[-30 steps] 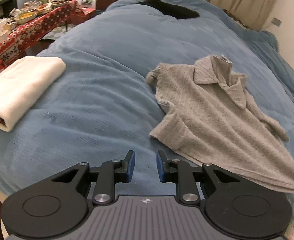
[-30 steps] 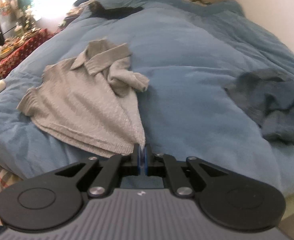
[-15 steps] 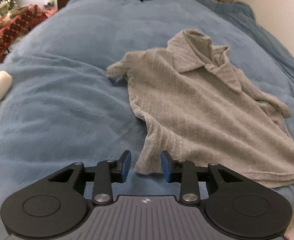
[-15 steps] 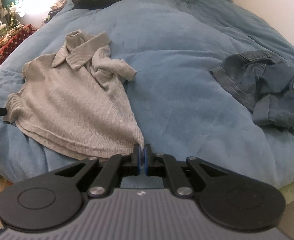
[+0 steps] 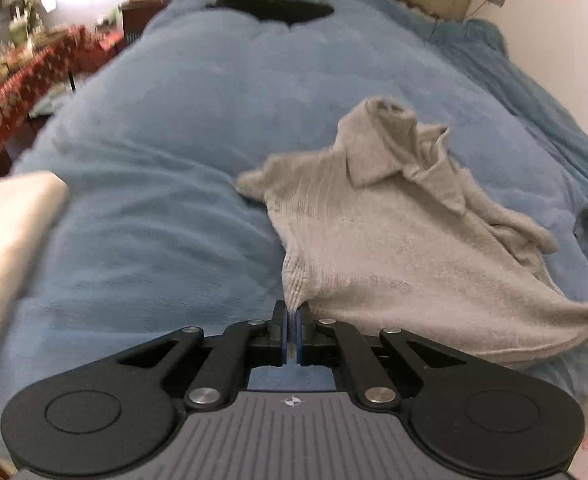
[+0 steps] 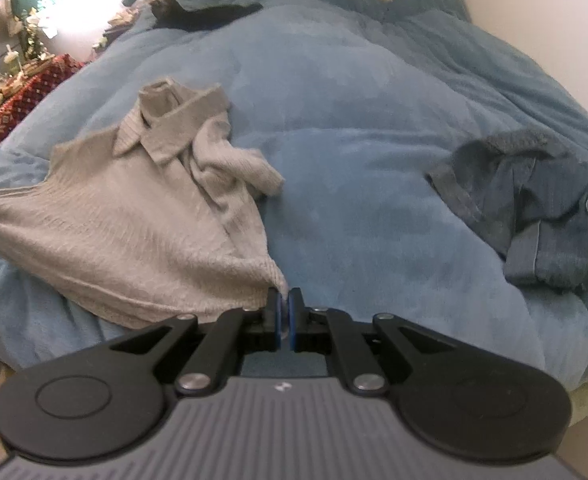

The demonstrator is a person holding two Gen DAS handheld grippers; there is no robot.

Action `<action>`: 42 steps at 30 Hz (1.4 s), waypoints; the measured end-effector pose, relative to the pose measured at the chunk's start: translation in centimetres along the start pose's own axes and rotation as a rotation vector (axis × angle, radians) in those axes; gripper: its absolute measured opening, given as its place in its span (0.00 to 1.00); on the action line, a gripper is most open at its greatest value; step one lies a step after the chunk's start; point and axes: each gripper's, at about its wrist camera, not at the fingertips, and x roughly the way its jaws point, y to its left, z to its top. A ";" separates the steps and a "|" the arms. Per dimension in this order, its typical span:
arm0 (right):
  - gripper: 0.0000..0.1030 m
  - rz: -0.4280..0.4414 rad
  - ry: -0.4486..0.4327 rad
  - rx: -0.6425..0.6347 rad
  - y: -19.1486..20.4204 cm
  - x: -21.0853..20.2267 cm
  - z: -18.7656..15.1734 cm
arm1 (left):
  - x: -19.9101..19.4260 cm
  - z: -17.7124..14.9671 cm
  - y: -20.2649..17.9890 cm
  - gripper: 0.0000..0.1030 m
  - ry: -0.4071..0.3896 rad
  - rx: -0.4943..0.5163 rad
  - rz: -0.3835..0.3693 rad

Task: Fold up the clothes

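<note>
- I am looking along the left gripper (image 5: 292, 316): its jaws are pressed together on the near left corner of the grey sweater (image 5: 394, 240), pinching the hem right at the fingertips.
- Those jaws have just been closing, and the knit is caught between the blue pads (image 5: 283, 332).
- I am holding the right gripper (image 6: 284, 300) the same way: jaws clamped on the sweater's other bottom corner, a fold of grey fabric squeezed between its pads.
- The sweater is lying on the blue blanket (image 5: 153, 200), collar pointing toward 12 o'clock and hem toward 6 o'clock, stretched a little between the two pinched corners.
- In the right wrist view the sweater is sitting at about 10 o'clock from the fingertips, with one sleeve bunched beside the collar.
- A crumpled denim garment (image 6: 534, 208) is lying at about 2 o'clock in that view, well apart from the sweater.
- A folded cream cloth (image 5: 9, 248) is lying at 9 o'clock in the left wrist view, blurred.
- A black cat (image 5: 269, 4) is stretching out at 12 o'clock, at the far end of the bed.
- A table with a red patterned cloth (image 5: 21, 80) is standing at 10 o'clock, cluttered; nothing on it is readable.
- I am finding no legible writing or brand; each gripper body is showing only a small round emblem (image 5: 292, 401).
</note>
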 end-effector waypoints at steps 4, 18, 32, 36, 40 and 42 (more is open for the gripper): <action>0.03 0.011 -0.024 -0.012 0.4 -1.5 -0.5 | -2.6 -0.8 0.2 0.03 -0.007 0.008 0.021; 0.06 0.041 0.028 0.028 -0.9 -3.5 -7.0 | -4.0 -8.1 0.7 0.06 0.049 -0.017 0.046; 0.17 0.056 -0.009 -0.020 -1.0 -1.2 -1.3 | -1.0 -1.5 2.0 0.17 -0.027 0.017 0.096; 0.17 0.076 -0.004 -0.060 0.1 2.7 3.5 | 3.4 2.7 2.0 0.19 0.000 0.033 0.094; 0.17 0.096 0.011 -0.077 0.7 7.4 8.6 | 8.4 7.1 1.9 0.21 0.043 0.046 0.081; 0.17 0.105 0.037 -0.081 1.0 9.5 10.9 | 10.6 9.2 2.0 0.21 0.087 0.031 0.062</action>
